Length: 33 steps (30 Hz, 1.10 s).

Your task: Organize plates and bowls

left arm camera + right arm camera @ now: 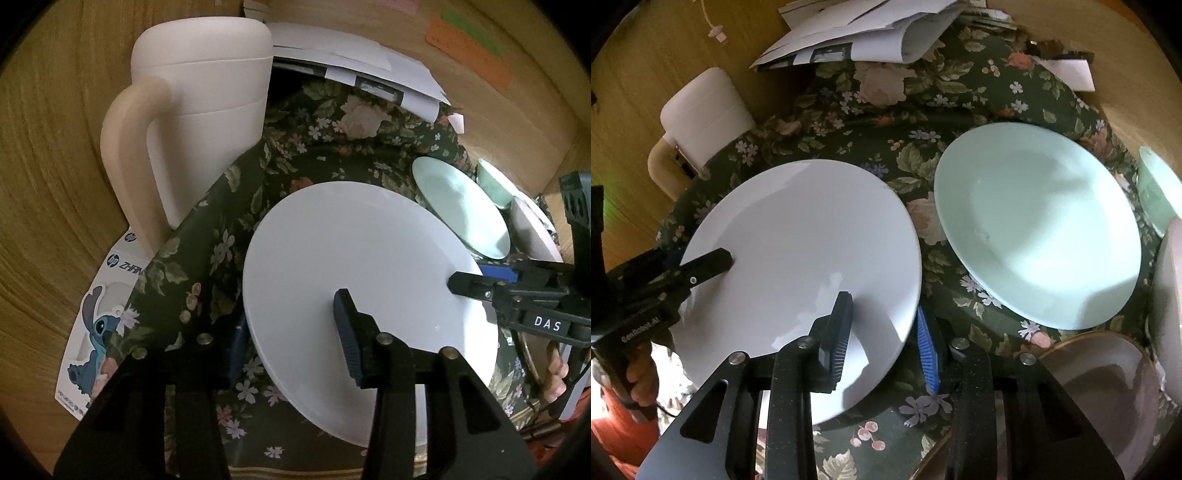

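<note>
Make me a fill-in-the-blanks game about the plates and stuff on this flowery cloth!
1. Both grippers grip the rim of the ____ plate.
2. The plate lying beside it, which nobody touches, is pale ____.
3. The tall white jug has one big ____ on its side.
4. Folded white ____ lie at the far edge of the cloth.

Missing words: white; green; handle; papers

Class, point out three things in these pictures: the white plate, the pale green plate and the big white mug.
white plate [798, 236]: right wrist view, bare centre of its face.
pale green plate [1041, 225]: right wrist view, middle of its well.
white mug [207, 103]: left wrist view, its side wall.
</note>
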### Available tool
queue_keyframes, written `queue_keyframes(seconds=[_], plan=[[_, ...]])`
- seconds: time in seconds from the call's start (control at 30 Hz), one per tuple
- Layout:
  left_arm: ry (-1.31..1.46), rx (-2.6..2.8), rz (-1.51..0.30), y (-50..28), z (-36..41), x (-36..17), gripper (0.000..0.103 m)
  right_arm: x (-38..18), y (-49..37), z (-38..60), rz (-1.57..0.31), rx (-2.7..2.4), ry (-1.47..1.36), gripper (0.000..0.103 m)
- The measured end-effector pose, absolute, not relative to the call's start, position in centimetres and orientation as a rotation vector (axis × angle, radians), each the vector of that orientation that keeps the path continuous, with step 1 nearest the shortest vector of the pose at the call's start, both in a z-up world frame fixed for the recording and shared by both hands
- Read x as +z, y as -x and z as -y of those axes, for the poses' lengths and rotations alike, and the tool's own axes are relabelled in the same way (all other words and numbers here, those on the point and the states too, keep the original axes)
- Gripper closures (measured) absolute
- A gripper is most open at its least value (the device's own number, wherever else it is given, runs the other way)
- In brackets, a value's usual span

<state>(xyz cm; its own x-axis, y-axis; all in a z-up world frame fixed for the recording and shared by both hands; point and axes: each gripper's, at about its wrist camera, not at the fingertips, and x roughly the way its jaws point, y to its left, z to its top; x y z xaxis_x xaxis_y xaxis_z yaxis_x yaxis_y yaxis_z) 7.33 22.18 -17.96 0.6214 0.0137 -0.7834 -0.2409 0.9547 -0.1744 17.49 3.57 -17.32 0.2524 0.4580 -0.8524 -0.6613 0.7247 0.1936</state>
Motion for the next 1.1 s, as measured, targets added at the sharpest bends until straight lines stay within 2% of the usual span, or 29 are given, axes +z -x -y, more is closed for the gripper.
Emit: queue_keyframes(seconds=[1.1], plan=[[0.216, 0.105, -0.772, -6.8, -17.6, -13.3, 0.059, -12.9, -14.9, 2.4, -0.899, 0.713, 0.121, 0.072]])
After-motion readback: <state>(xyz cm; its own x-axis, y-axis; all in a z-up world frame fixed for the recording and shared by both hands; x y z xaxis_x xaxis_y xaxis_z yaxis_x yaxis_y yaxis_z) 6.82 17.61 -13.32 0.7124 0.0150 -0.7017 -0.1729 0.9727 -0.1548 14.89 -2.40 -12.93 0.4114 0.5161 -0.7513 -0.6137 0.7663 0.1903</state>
